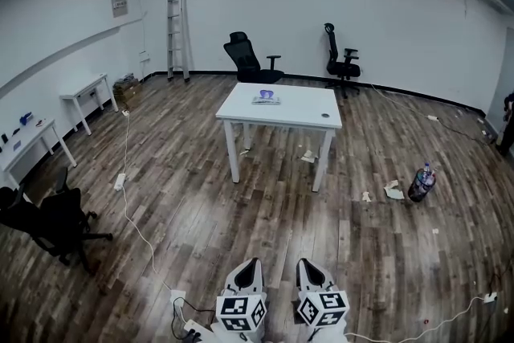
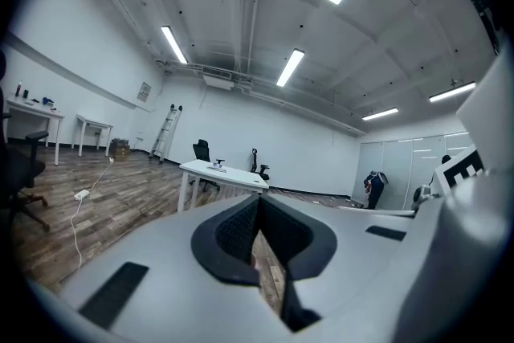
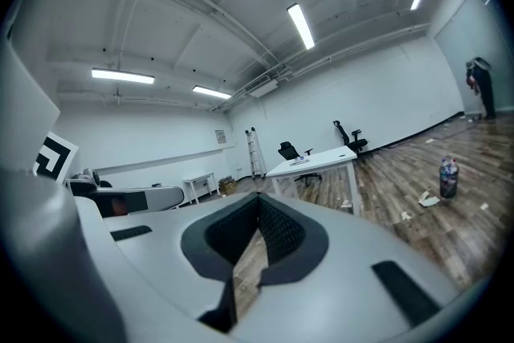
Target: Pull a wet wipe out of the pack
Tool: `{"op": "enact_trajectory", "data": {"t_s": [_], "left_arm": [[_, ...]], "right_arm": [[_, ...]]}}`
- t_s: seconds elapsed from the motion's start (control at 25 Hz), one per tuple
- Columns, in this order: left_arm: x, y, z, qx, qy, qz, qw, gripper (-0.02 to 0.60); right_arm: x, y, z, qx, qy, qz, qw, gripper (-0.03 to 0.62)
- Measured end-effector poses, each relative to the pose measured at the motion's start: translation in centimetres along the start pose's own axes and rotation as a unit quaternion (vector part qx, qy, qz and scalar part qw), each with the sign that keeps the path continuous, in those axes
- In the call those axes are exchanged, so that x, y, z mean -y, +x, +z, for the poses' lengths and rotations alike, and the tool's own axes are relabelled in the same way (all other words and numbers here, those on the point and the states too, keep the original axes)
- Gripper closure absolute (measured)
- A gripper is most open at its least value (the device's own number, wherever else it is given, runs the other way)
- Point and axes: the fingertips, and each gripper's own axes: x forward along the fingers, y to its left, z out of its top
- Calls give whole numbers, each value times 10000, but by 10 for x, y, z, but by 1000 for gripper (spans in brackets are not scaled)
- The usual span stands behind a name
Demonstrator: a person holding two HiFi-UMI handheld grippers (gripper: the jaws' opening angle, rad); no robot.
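The wet wipe pack [image 1: 266,98], pale with blue print, lies flat near the far edge of a white table [image 1: 281,115] in the middle of the room. Both grippers are far from it, held low at the bottom of the head view. My left gripper [image 1: 247,263] and right gripper [image 1: 310,263] point side by side toward the table, each shut with nothing between the jaws. In the left gripper view the pack [image 2: 217,164] is a tiny shape on the table [image 2: 229,175] beyond the shut left gripper [image 2: 258,202]. The right gripper view shows the pack [image 3: 299,161] past the shut right gripper [image 3: 259,200].
Two black office chairs [image 1: 250,60] [image 1: 340,56] stand behind the table, a ladder [image 1: 176,32] leans on the back wall. White side tables [image 1: 87,90] and another black chair [image 1: 48,225] line the left. A bottle [image 1: 421,183], paper scraps and cables [image 1: 132,213] lie on the wood floor.
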Motion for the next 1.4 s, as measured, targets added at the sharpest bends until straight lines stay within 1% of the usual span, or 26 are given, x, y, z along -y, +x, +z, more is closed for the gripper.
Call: {"op": "enact_trajectory", "data": {"t_s": [0.36,0.6,0.84,1.12,1.4], "left_arm": [[-4,17,3,52,-16,-40,10000,583],[-10,28,0,5,-38,-42,10000,583],[-12,49,4,-18,-53,-77,10000,583],[-23,75,11,30,-51,-95,9999,582],[-33,107,20,38,-61,-148,9999,583]], "right_arm": [[9,14,3,19,-29,-80,10000,585],[19,24,1,-19,-9,-155,9999,585],[25,41,9,-51,-40,-163,9998,585],[31,69,17,-4,-55,-162,9999,585],[45,98,27,-34,-21,-271,9996,585]]}}
